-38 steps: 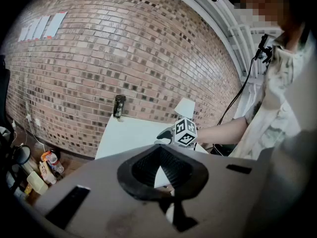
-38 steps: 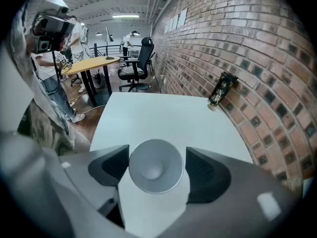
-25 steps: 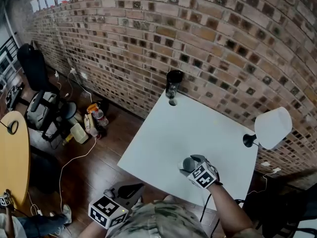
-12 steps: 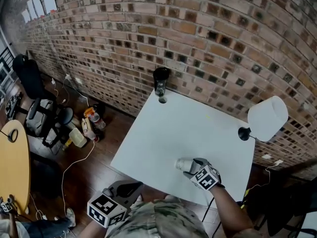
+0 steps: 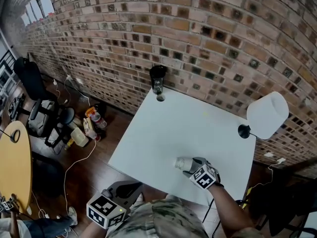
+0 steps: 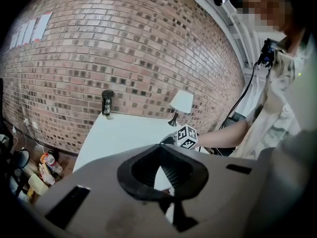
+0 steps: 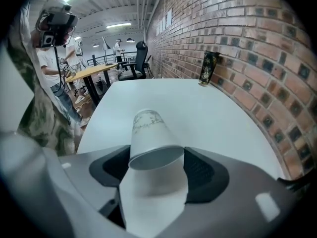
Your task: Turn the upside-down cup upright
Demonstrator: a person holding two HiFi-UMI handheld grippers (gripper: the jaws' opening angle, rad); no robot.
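White paper cup (image 7: 148,135) lies sideways over the table (image 5: 163,133), clamped in the right gripper (image 5: 190,165). Left gripper (image 5: 128,189) held low, jaws together, empty.

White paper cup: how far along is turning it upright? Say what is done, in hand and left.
Done: the right gripper is shut on the white paper cup. In hand: the cup is tipped onto its side. Left: bring its mouth up, stand it on the white table, release. The left gripper is shut, empty.

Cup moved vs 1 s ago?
Yes. The cup, in the right tool, has tipped from standing to sideways, its closed end now pointing away from the lamp.
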